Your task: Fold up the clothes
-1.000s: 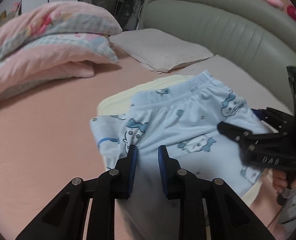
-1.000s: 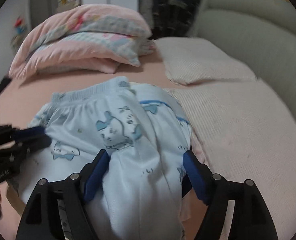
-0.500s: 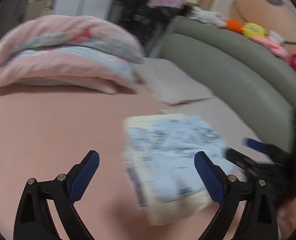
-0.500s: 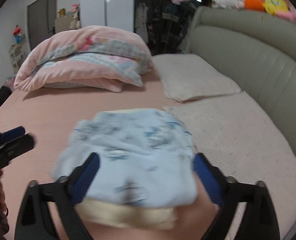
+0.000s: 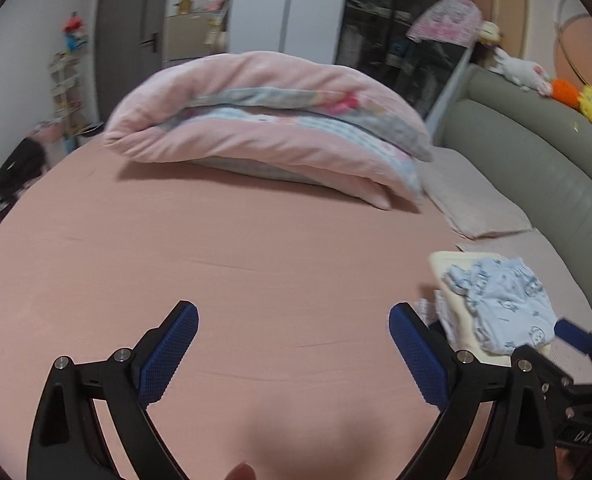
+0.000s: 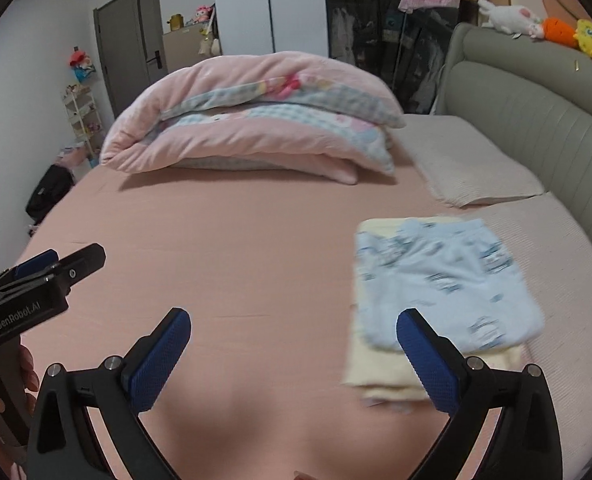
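We see both sets of jaws standing wide apart with nothing between them: the left gripper [image 5: 293, 354] and the right gripper [image 6: 293, 360] each frame only bare pink sheet [image 6: 235, 280]. Both have just been opening, the left from a nearly closed state, the right from an already broad one. We find no box, basket or bin near the work; the clothes sit straight on the bed. The folded blue pants [image 6: 444, 280] with a cartoon print lie on top of a folded cream garment [image 6: 380, 364], the two making a small stack on the sheet, just beside a pale textured mat [image 6: 568, 320] that runs along the grey padded headboard [image 6: 536, 120]. In the right wrist view the stack lies ahead and to the right of the jaws, and the right finger overlaps its near edge in the picture; whether it touches we cannot tell. In the left wrist view the stack sits beyond the right finger, outside the jaws. A folded pink quilt [image 6: 247, 120] rests well apart at the far side.
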Demonstrator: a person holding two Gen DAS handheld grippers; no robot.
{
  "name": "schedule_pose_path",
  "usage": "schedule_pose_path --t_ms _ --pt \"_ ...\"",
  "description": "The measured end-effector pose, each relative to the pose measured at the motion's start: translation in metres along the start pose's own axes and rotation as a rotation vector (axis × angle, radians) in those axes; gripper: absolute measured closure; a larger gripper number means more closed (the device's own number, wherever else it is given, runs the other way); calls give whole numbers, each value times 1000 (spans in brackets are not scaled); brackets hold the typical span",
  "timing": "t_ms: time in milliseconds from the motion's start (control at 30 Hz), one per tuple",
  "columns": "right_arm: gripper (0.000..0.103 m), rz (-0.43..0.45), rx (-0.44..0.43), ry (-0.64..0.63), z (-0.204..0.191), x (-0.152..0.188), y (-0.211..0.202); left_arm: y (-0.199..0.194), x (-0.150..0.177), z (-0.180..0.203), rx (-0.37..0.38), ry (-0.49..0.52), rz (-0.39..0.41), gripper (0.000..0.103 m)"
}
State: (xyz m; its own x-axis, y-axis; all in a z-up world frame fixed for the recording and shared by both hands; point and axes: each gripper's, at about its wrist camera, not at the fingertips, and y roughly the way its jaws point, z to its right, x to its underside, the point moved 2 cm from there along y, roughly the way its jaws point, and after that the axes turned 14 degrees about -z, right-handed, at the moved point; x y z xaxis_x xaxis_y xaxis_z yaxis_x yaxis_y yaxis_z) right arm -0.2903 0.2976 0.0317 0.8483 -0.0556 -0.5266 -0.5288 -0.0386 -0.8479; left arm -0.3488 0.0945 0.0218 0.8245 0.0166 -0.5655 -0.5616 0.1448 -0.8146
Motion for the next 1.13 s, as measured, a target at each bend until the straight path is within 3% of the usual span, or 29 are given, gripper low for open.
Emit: schedule_pose_path --t_ms 167,300,600,767,900,1033,1133 --pt "0 18 26 -15 -36 14 -23 -41 14 -23 -25 21 55 5" --pt "0 36 -6 -21 -57 34 -50 -74 33 -33 -11 -2 79 2" --pt "0 66 -11 -15 -76 123 -121 -140 117 -36 -53 14 61 1" --pt "0 76 34 -19 -74 175 -145 -156 183 -46 -70 -33 -6 1" --pt "0 41 52 -32 -69 210 -148 -161 230 -57 -3 -102 -45 1" --pt "0 6 31 5 -62 236 -146 -168 253 -55 -54 -91 -40 1" --pt "0 -30 -15 34 -62 251 -144 -167 261 -50 -28 -87 -50 1"
